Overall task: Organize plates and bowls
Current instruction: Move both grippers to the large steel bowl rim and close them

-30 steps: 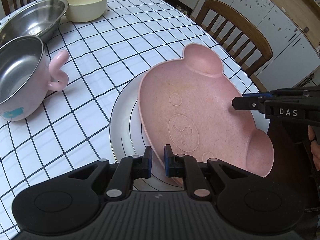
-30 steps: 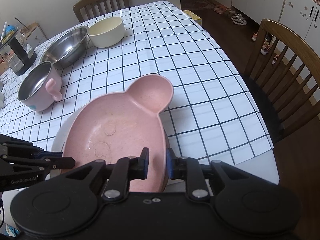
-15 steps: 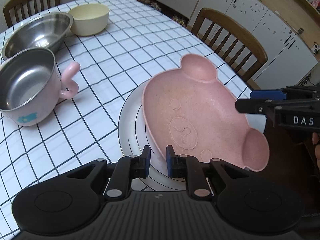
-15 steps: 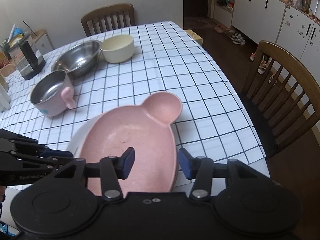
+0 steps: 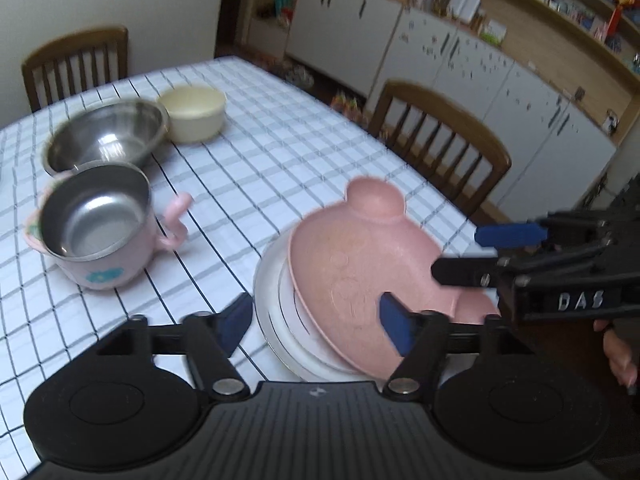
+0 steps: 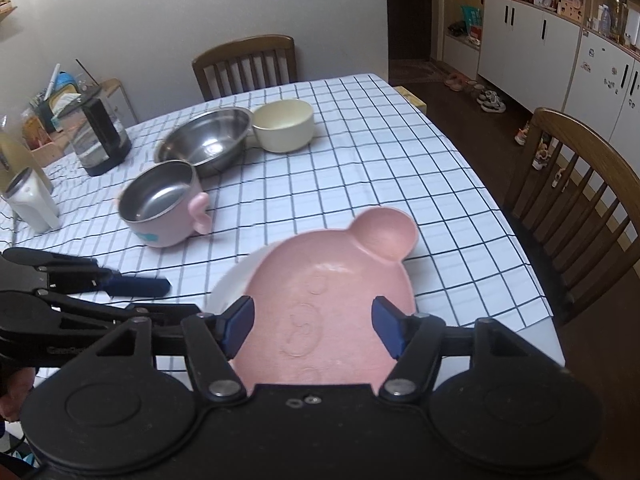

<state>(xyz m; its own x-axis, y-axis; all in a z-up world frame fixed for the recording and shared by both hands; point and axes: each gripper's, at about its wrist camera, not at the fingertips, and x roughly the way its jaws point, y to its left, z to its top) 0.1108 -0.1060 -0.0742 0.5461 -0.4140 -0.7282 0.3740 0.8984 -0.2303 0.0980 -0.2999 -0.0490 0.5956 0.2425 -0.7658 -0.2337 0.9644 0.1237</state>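
A pink bear-shaped plate (image 5: 360,264) (image 6: 332,276) lies tilted on a white plate (image 5: 272,300) (image 6: 228,284) near the table's front edge. My left gripper (image 5: 316,322) (image 6: 180,298) hangs above its near rim, jaws opening, no pad pressing on it. My right gripper (image 6: 313,322) (image 5: 456,254) is over the plate's other side, jaws also opening and free of the plate. Farther back stand a pink steel-lined cup (image 5: 96,232) (image 6: 160,204), a steel bowl (image 5: 104,140) (image 6: 204,144) and a cream bowl (image 5: 192,114) (image 6: 284,124).
Wooden chairs stand at the table's right side (image 5: 440,140) (image 6: 580,200) and far end (image 6: 244,64). A glass kettle (image 6: 100,136) and a white container (image 6: 32,200) sit at the far left. A hand (image 5: 618,356) holds the right gripper.
Both grippers were shut on the pink plate's rim; both have let go, opened wide and lifted back. The pink plate now rests on the white plate.
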